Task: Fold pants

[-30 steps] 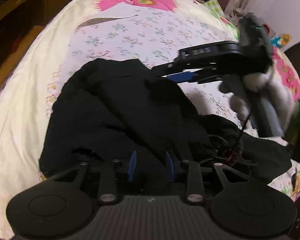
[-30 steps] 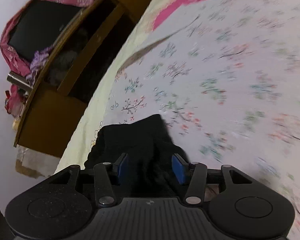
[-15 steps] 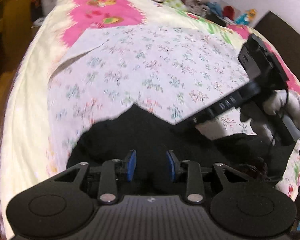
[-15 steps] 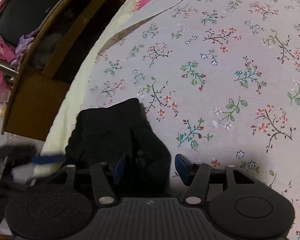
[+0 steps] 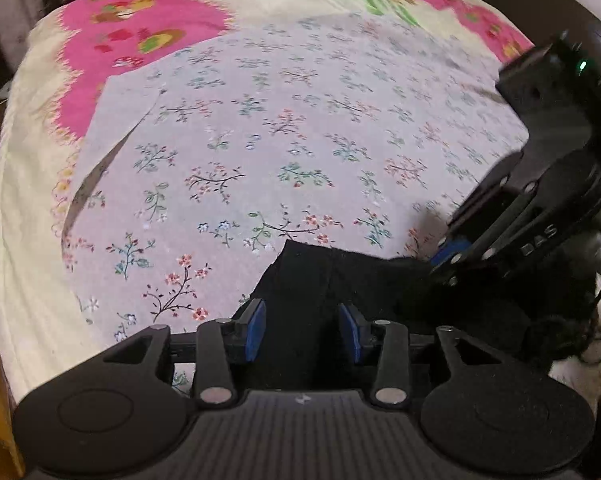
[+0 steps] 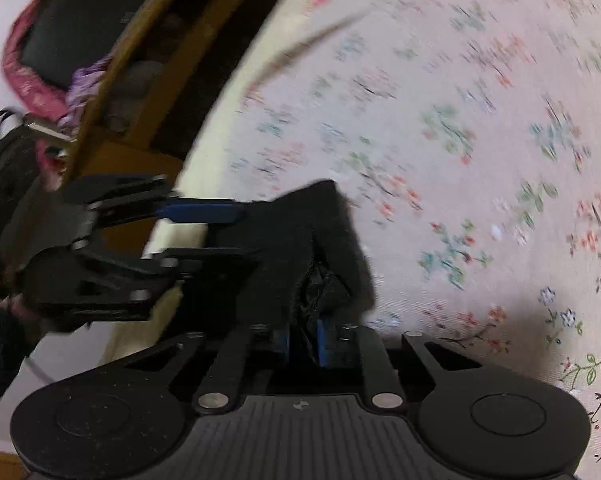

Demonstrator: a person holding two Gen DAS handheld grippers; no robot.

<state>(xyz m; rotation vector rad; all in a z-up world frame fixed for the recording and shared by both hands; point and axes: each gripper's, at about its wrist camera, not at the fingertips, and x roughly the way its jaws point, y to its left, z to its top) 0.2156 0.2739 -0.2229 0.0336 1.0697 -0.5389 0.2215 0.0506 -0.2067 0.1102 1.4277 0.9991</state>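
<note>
On the floral sheet [image 5: 300, 152], the right gripper [image 6: 300, 342] has just clamped the black pants [image 5: 312, 280] corner; beside it, the left gripper [image 5: 300, 326] opens around cloth, pads clear.

Black pants [image 5: 320, 280] lie on a pale sheet [image 5: 300, 140] printed with small floral sprigs in red, green and blue. The bedcover [image 5: 140, 20] beneath is cream with pink patches. Both tools are black with blue pads [image 5: 256, 328].
</note>
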